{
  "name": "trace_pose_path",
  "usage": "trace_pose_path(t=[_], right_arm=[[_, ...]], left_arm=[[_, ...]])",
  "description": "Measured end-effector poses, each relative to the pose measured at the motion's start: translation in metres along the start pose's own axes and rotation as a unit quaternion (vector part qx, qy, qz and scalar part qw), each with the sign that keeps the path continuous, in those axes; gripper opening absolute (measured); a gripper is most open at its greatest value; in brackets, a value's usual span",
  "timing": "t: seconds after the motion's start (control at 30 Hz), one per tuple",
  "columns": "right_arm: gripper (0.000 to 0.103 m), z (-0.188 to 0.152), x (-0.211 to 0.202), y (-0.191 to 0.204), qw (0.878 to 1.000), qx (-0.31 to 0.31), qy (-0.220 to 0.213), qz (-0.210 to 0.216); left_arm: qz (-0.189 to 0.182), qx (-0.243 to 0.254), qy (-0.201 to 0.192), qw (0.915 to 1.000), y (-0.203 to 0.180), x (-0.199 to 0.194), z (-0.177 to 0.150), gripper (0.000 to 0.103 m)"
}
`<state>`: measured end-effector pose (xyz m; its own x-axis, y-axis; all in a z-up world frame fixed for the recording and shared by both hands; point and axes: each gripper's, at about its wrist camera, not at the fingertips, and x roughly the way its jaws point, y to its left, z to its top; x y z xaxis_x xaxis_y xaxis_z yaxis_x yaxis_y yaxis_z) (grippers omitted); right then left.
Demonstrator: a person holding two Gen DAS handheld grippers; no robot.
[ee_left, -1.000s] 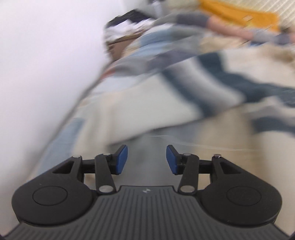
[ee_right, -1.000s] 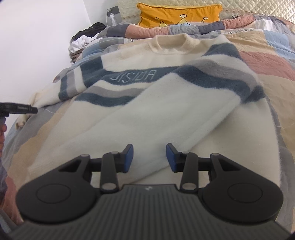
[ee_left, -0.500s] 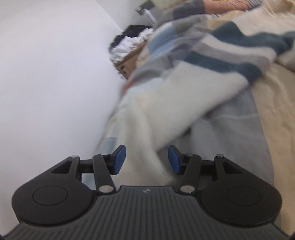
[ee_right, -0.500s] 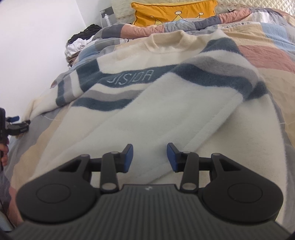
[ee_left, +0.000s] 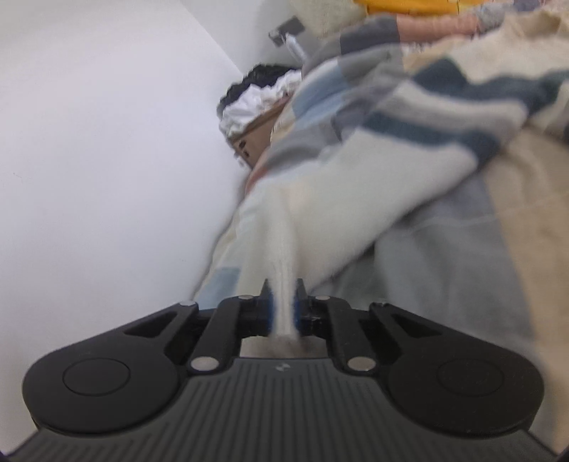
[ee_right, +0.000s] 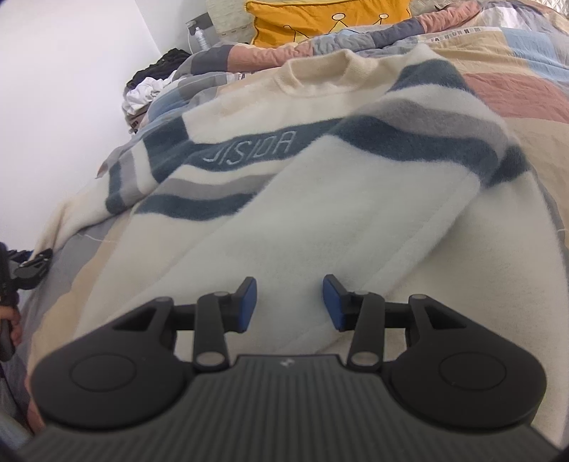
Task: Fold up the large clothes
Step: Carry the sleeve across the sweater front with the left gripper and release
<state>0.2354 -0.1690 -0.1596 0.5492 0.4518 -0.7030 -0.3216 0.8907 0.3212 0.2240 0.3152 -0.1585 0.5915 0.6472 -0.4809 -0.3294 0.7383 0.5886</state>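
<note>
A cream sweater [ee_right: 320, 213] with blue and grey stripes lies spread on the bed, its right sleeve folded across the body. In the left wrist view my left gripper [ee_left: 283, 312] is shut on the cream cuff of the sweater's left sleeve [ee_left: 341, 220], which runs up and to the right from the blue pads. My right gripper [ee_right: 288, 302] hovers open over the lower body of the sweater with nothing between its fingers. The left gripper [ee_right: 32, 270] also shows at the far left edge of the right wrist view, held by a hand.
A patchwork quilt [ee_right: 515, 89] covers the bed. A yellow pillow [ee_right: 320, 17] leans at the headboard. A pile of black and white clothes [ee_right: 149, 89] sits on a cardboard box beside the bed. A white wall [ee_left: 106, 160] runs along the left.
My left gripper moved onto the sleeve end and went from open to shut on the cuff. The right gripper stayed nearly still over the sweater.
</note>
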Motion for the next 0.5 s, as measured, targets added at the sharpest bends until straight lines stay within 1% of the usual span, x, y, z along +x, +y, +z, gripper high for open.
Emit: trace_pose_path(t=[0.07, 0.13, 0.3, 0.4, 0.5], right_arm=[[0.045, 0.001, -0.001, -0.002, 1.0, 0.011, 0.0, 0.005], [0.045, 0.003, -0.003, -0.006, 1.0, 0.026, 0.0, 0.012], [0.045, 0.003, -0.01, -0.013, 0.998, 0.057, -0.001, 0.027], [0.045, 0.001, -0.015, -0.015, 0.998, 0.059, -0.002, 0.029], [0.045, 0.001, -0.025, -0.016, 0.998, 0.055, -0.014, 0.023]], left_arm=[[-0.012, -0.025, -0.012, 0.9996, 0.013, -0.018, 0.015, 0.009], [-0.014, -0.04, -0.025, 0.9988, 0.028, -0.035, 0.034, 0.008], [-0.02, -0.043, -0.076, 0.996, 0.06, -0.088, 0.1, 0.008], [-0.035, -0.039, -0.122, 0.9912, 0.068, -0.131, 0.148, 0.008], [-0.064, -0.033, -0.172, 0.9824, 0.061, -0.189, 0.193, 0.008]])
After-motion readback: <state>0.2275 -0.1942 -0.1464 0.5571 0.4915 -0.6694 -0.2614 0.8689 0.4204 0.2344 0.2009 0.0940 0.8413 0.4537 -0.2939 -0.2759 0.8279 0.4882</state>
